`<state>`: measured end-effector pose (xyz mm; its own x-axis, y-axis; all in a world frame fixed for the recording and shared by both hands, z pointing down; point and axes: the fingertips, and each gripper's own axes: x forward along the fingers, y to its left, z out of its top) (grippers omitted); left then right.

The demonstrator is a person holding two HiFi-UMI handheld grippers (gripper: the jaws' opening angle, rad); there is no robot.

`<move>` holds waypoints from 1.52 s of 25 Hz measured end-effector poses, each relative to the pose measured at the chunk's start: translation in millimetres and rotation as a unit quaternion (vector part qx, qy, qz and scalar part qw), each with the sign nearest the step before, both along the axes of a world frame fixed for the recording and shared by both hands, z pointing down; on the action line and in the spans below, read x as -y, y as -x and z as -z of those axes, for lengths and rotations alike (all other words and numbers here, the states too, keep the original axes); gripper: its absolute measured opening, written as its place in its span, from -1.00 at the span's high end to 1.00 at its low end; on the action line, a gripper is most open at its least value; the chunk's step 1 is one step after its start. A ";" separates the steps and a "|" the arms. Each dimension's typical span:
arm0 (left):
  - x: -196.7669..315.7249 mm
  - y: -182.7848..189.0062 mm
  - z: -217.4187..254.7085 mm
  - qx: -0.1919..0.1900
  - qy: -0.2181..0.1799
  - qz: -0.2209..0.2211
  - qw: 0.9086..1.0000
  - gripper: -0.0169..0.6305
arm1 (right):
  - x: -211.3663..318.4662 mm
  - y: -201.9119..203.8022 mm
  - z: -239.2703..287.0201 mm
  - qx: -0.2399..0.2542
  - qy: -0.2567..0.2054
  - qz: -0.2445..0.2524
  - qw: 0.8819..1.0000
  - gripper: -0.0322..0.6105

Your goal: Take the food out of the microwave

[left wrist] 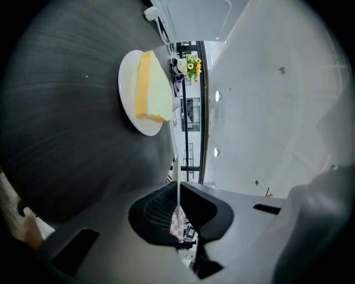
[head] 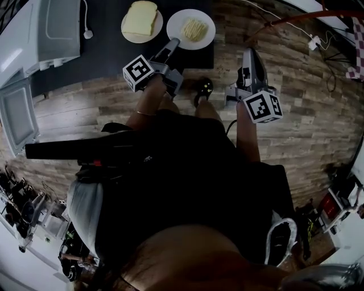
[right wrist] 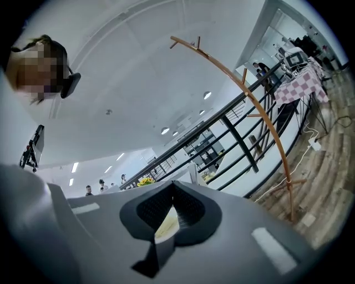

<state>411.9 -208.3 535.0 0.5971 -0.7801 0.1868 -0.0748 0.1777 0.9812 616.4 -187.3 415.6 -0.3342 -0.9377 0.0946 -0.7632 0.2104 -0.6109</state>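
Observation:
Two white plates lie on the dark tabletop (head: 102,54) in the head view. One carries a thick sandwich (head: 140,18), the other a heap of pale noodles (head: 194,28). My left gripper (head: 172,44) is shut on the near rim of the noodle plate (head: 177,23). In the left gripper view that rim shows as a thin white edge (left wrist: 177,191) pinched between the pads of the left gripper (left wrist: 177,187), with the sandwich plate (left wrist: 145,91) beyond. My right gripper (head: 250,59) hangs over the wooden floor to the right, apart from the table. The right gripper (right wrist: 173,191) is shut and holds nothing.
The white microwave (head: 51,28) stands at the table's left end with its door (head: 17,113) swung open. A white plug and cord (head: 87,33) lie beside it. A curved copper stand (head: 296,17), cables and a checkered cloth (head: 357,48) are at the right.

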 end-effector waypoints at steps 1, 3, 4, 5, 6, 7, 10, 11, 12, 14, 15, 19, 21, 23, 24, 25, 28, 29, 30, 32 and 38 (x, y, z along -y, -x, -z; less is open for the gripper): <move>0.4 0.4 -2.1 0.002 0.002 0.000 1.000 0.90 | 0.0 -0.8 -2.0 0.000 0.002 -0.001 1.000 0.90; 1.6 1.7 -6.0 0.004 0.007 0.001 1.000 0.90 | 0.4 -1.6 -5.6 0.001 0.007 -0.002 1.000 0.90; 2.5 2.7 -7.9 0.005 0.009 0.002 1.000 0.90 | 0.9 -2.1 -7.3 0.001 0.008 -0.002 1.000 0.90; 3.4 3.7 -9.7 0.007 0.011 0.003 1.000 0.90 | 1.4 -2.6 -8.8 0.001 0.008 -0.003 1.000 0.90; 4.3 4.6 -11.5 0.009 0.013 0.003 1.000 0.90 | 1.9 -2.9 -9.7 0.000 0.008 -0.004 1.000 0.90; 5.0 5.4 -13.0 0.011 0.016 0.003 1.000 0.90 | 2.3 -2.9 -10.2 -0.001 0.008 -0.006 1.000 0.90; 5.7 5.6 -17.7 0.014 0.022 -0.001 1.000 0.90 | 1.9 -1.9 -14.3 0.002 0.010 -0.008 1.000 0.90; 6.2 5.2 -19.4 0.015 0.023 -0.003 1.000 0.90 | 1.7 -1.7 -16.4 0.003 0.012 -0.009 1.000 0.90; 7.5 4.6 -20.8 0.015 0.024 -0.005 1.000 0.90 | 1.8 -1.3 -18.2 0.004 0.014 -0.010 1.000 0.90; 11.2 3.6 -22.0 0.017 0.024 -0.007 1.000 0.90 | 2.8 0.4 -20.3 0.006 0.017 -0.009 1.000 0.90; 12.4 3.4 -22.2 0.019 0.025 -0.008 0.999 0.90 | 3.0 0.9 -20.9 0.007 0.018 -0.009 1.000 0.90; 12.8 3.5 -23.9 0.026 0.030 -0.008 0.999 0.90 | 3.6 -5.7 -21.7 0.008 0.018 -0.013 1.000 0.90; 13.3 4.1 -25.2 0.031 0.033 -0.008 0.999 0.90 | 4.7 -9.0 -22.8 0.009 0.018 -0.015 1.000 0.90; 13.5 3.7 -27.0 0.034 0.035 -0.010 0.999 0.90 | 5.4 -10.6 -25.8 0.010 0.019 -0.016 1.000 0.90; 13.8 3.6 -28.2 0.036 0.036 -0.011 0.999 0.90 | 5.8 -10.7 -27.6 0.011 0.021 -0.016 1.000 0.90; 14.0 3.8 -29.3 0.039 0.036 -0.012 0.999 0.90 | 6.3 -10.5 -29.3 0.013 0.023 -0.016 1.000 0.90; 16.2 4.5 -29.5 0.047 0.027 -0.013 0.998 0.90 | 8.1 -9.6 -31.8 0.018 0.026 -0.015 0.999 0.90; 17.7 4.4 -29.1 0.051 0.022 -0.014 0.998 0.90 | 9.3 -9.2 -31.6 0.020 0.026 -0.015 0.999 0.90; 18.9 4.3 -29.3 0.054 0.021 -0.015 0.998 0.90 | 10.3 -9.0 -31.5 0.022 0.026 -0.016 0.999 0.90; 19.6 4.1 -30.8 0.059 0.026 -0.016 0.998 0.90 | 10.7 -10.0 -32.5 0.024 0.027 -0.019 0.999 0.90; 20.3 6.7 -34.4 0.100 0.041 -0.034 0.994 0.90 | 9.9 -13.3 -38.7 0.024 0.030 -0.022 0.999 0.90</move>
<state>405.2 -228.6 569.4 0.5927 -0.7160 0.3687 -0.2810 0.2452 0.9279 629.7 -197.1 454.3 -0.2983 -0.9448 0.1353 -0.7399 0.1393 -0.6581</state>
